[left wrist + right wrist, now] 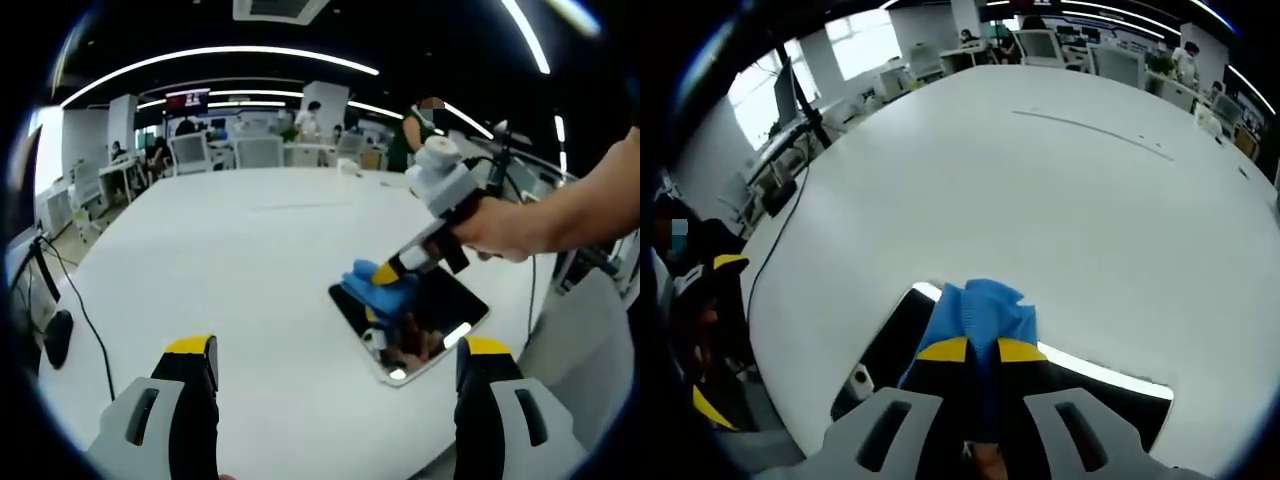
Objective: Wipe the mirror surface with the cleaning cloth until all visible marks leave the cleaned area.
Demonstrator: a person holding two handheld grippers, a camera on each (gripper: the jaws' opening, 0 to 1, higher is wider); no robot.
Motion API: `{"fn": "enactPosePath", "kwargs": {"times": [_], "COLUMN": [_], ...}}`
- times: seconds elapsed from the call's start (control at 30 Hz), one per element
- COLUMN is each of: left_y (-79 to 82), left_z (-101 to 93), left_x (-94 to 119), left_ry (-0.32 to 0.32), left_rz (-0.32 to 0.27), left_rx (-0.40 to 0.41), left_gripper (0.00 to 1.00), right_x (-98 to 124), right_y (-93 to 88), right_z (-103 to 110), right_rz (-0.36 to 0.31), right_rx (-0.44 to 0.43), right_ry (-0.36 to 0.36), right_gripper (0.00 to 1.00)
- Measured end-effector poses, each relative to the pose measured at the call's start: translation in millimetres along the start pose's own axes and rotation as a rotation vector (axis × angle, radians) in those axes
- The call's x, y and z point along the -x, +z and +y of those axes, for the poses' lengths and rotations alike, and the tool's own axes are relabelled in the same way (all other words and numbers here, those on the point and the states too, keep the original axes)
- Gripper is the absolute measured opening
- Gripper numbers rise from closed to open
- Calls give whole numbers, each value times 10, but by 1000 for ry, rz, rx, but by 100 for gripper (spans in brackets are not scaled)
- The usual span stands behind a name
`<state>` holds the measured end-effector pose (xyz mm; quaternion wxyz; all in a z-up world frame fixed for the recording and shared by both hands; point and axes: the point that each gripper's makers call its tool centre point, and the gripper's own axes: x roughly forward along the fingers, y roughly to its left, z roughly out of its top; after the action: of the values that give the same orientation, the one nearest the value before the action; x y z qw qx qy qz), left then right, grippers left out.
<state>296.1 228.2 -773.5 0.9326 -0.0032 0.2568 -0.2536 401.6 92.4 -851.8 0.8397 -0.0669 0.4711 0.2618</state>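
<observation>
A rectangular mirror (447,312) lies flat on the white table (250,260), near its edge. My right gripper (387,272), held by a hand, reaches in from the right, shut on a blue cleaning cloth (385,290) that presses on the mirror's far left part. In the right gripper view the yellow-tipped jaws of the right gripper (983,350) pinch the cloth (985,308) over the dark mirror (885,345). My left gripper (338,347) hovers open above the table, short of the mirror, with nothing between its jaws. The left gripper (718,335) also appears at the left edge of the right gripper view.
Black cables (75,300) run along the table's left edge. Office chairs (258,151) and desks stand beyond the far end, with people in the background. A thin line (1090,130) marks the tabletop farther out.
</observation>
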Motion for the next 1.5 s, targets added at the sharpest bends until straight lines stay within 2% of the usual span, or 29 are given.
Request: {"fn": "enactPosePath", "kwargs": {"times": [0.6,0.8,1.0,1.5], "left_y": [32,-23,8,89], "left_z": [-55,-62,-81,-116], "left_x": [6,1,29,21], "left_ry": [-7,-11,-18,-25], "left_rz": [-2,13,-1,-23], "left_rx": [-15,-17,-36,-47], "left_gripper": [100,100,100,100], "right_x": [105,133,168,256], "right_y": [-181,-240,-305,-466], "right_z": [118,169,219,348], "right_rz": [5,10,21,21], "right_rx": [-2,5,-19,-13], "right_ry": [16,19,34,46], "right_gripper": [3,3,3,3]}}
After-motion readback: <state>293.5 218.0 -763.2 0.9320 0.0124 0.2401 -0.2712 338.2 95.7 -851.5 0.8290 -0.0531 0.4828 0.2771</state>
